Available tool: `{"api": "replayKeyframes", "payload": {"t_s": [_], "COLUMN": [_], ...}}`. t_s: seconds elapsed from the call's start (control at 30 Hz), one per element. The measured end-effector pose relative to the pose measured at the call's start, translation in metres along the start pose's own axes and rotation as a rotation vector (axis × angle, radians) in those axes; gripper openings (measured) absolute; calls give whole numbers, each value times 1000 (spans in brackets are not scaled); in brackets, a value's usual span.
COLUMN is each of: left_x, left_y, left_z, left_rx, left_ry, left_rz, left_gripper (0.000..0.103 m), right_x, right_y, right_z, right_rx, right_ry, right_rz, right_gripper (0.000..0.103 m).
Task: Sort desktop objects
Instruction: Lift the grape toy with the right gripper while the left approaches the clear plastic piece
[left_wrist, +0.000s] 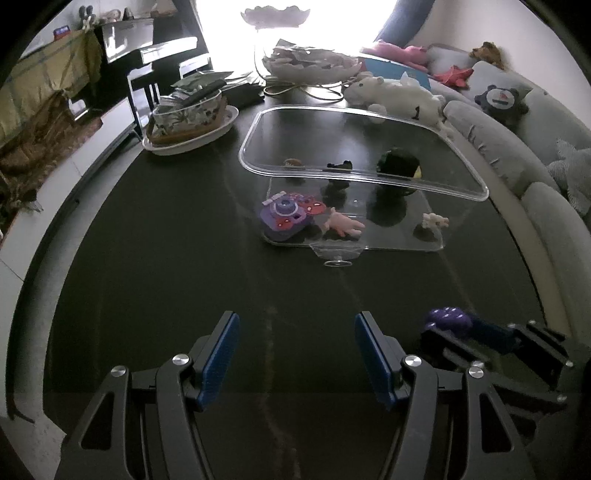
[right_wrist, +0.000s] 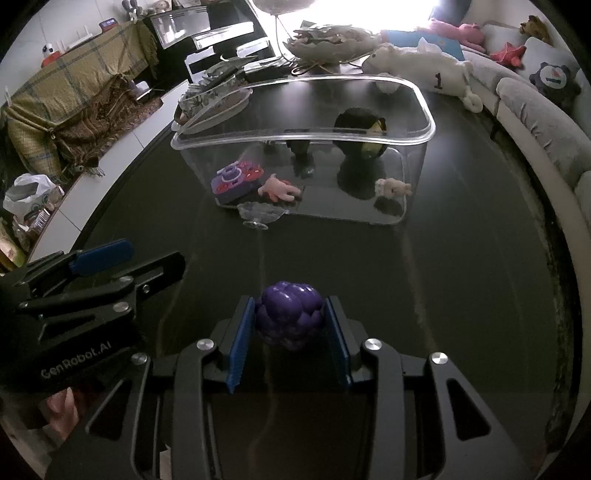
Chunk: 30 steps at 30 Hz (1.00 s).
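Observation:
My right gripper is shut on a purple bumpy grape toy, held above the dark table. The toy also shows in the left wrist view. My left gripper is open and empty, low over the table, to the left of the right gripper. Ahead stands a clear plastic bin. It holds a purple toy camera, a pink figure, a dark round toy, a small dark figure and a small beige figure.
A small clear suction cup lies in front of the bin. A basket on a white plate stands at the back left. A white plush and a lamp base stand behind the bin. A grey sofa runs along the right.

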<state>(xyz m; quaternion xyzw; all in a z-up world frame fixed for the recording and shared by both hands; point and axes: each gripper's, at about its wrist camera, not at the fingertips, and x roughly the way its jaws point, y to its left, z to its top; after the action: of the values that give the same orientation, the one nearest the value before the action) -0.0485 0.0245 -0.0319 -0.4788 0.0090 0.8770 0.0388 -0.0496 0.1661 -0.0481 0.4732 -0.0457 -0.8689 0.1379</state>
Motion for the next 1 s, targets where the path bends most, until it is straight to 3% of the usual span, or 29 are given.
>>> {"api": "replayKeyframes", "payload": {"t_s": [0.4,0.8,1.0], "left_x": [16,40,57], "left_y": [-10,-26,-31], "left_z": [0,16,26], "left_rx": [7,13,12], "left_ry": [4,15,25], "left_rz": [-3,43,7], "left_gripper": [61,61,61], "right_x": [-1,13,23], "right_y": [-7,-28,-38], "right_z": [10,24,29], "right_rx": [0,34,46], "right_ry": [-19,-22,-11], "right_rz": [-29,-46,-57], "right_gripper": [36,36,36]}}
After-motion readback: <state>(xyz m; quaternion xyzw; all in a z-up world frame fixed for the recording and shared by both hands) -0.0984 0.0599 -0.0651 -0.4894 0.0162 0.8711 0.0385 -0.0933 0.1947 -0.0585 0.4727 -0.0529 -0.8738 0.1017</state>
